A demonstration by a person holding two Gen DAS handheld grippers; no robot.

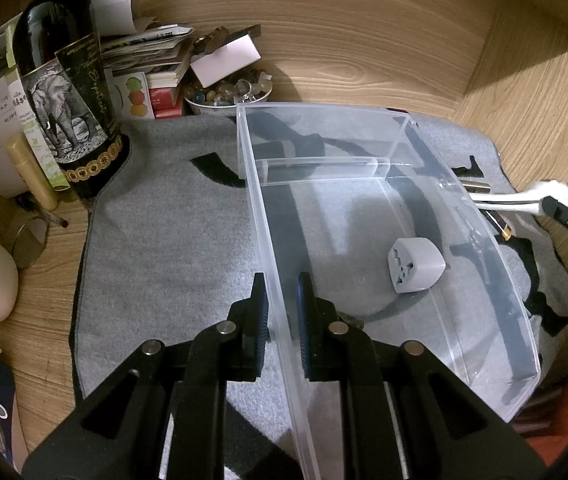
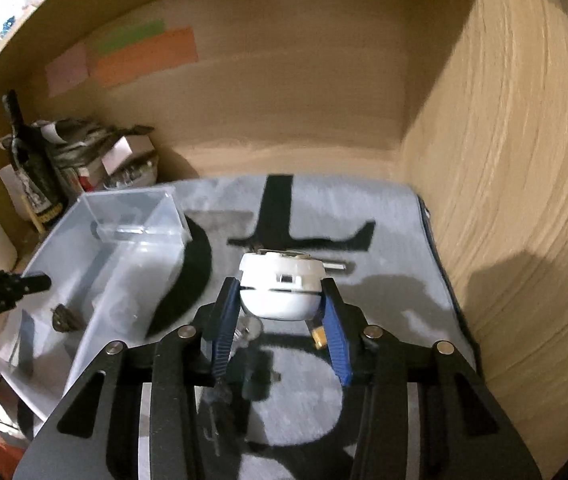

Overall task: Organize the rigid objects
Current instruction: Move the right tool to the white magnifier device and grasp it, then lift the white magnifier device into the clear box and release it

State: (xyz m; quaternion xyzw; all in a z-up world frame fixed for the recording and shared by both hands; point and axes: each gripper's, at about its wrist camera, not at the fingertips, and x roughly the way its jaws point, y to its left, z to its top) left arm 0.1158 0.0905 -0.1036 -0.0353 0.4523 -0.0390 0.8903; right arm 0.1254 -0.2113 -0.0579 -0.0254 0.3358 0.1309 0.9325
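Beside the clear plastic bin [image 2: 96, 264]: white round plastic gadget [image 2: 280, 290], clamped in right gripper [image 2: 282, 304].
Likely light, rigid, smooth; grip its widest girth. Left gripper [image 1: 282, 300] clenched on bin wall.

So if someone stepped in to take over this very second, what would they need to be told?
Left gripper: shut on the near wall of the clear plastic box, steadying it.
Right gripper: shut on a white round gadget, held off the grey mat.
Done: a grey travel adapter lies in the box.
Left: put the gadget in the box; a gold-tipped pen lies outside it on the mat.
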